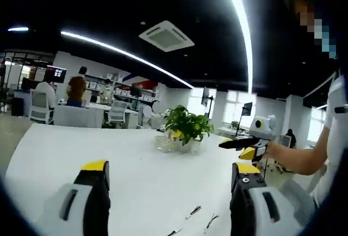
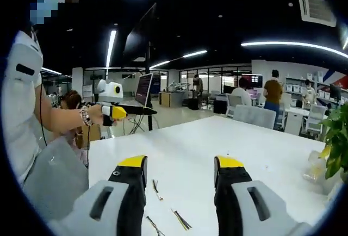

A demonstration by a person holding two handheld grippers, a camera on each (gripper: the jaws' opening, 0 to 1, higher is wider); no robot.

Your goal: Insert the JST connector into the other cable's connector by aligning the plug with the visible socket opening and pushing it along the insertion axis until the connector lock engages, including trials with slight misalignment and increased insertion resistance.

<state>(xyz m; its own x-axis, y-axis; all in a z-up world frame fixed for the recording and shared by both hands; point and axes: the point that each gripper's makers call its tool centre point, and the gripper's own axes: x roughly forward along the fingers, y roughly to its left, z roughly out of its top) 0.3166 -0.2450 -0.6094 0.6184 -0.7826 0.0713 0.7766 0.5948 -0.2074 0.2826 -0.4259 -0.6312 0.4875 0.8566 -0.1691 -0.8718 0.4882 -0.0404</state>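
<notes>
Thin short cables (image 2: pixel 157 190) on the white table (image 2: pixel 261 143) are too small to resolve; both grippers (image 1: pixel 168 173) (image 2: pixel 179 165) hover above it, yellow-tipped jaws spread, empty

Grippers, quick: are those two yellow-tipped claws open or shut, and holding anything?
Left gripper: open, holding nothing.
Right gripper: open, holding nothing; the cables lie on the white table.

Left gripper view: raised over white table (image 1: pixel 136 165), facing along it toward potted plant (image 1: pixel 187 124) beyond the jaw tips; right gripper (image 1: pixel 247 148) ahead-right. Right gripper view: same height, facing across table toward office; left gripper (image 2: pixel 122 111) ahead-left. Shared: tabletop, small cables (image 2: pixel 179 219) between and below jaw tips, plant.
</notes>
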